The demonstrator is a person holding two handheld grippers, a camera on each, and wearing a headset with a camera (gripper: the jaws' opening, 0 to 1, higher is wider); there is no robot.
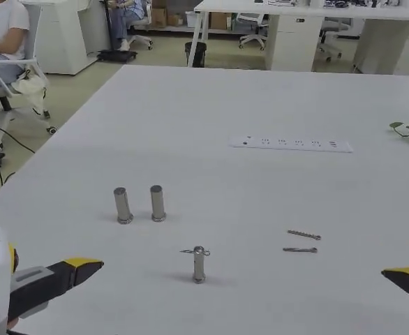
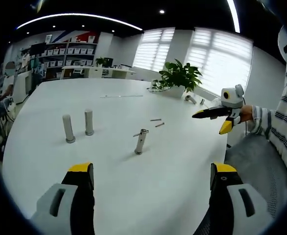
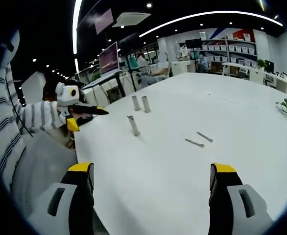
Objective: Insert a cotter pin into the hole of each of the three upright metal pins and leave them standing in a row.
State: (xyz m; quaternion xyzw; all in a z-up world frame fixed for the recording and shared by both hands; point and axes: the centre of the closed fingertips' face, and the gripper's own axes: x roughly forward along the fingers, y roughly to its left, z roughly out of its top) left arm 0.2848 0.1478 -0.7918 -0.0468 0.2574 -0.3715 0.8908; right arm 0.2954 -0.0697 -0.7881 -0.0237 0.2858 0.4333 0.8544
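Plainly one of three is done: a short upright silver metal pin [image 1: 199, 266] stands on the white worktop [image 1: 211, 112] nearest the person, with a thin wire cotter pin [image 1: 194, 252] through the hole at its top. At about ten o'clock from it stand the left bare pin [image 1: 123, 206] and the right bare pin [image 1: 158, 203], side by side, close but apart. At about three o'clock lie the farther loose cotter pin [image 1: 303, 235] and the nearer loose cotter pin [image 1: 300, 250], roughly parallel and not touching. The left gripper [image 2: 152, 171] hangs at seven o'clock of the work with its yellow-tipped fingers [image 2: 80, 171] wide apart and empty; the right gripper [image 3: 152, 171], at five o'clock, is likewise spread and holds nothing. The step in hand looks like fetching a loose cotter pin. It would go best to pinch it by its looped end, leaving the straight legs free, while the other gripper steadies a bare pin low on its shaft, clear of the hole. Which way those holes face is too small to tell, so the legs should be lined up before pushing. The fitted pin stands out of line with the other two, so the row needs forming as well.
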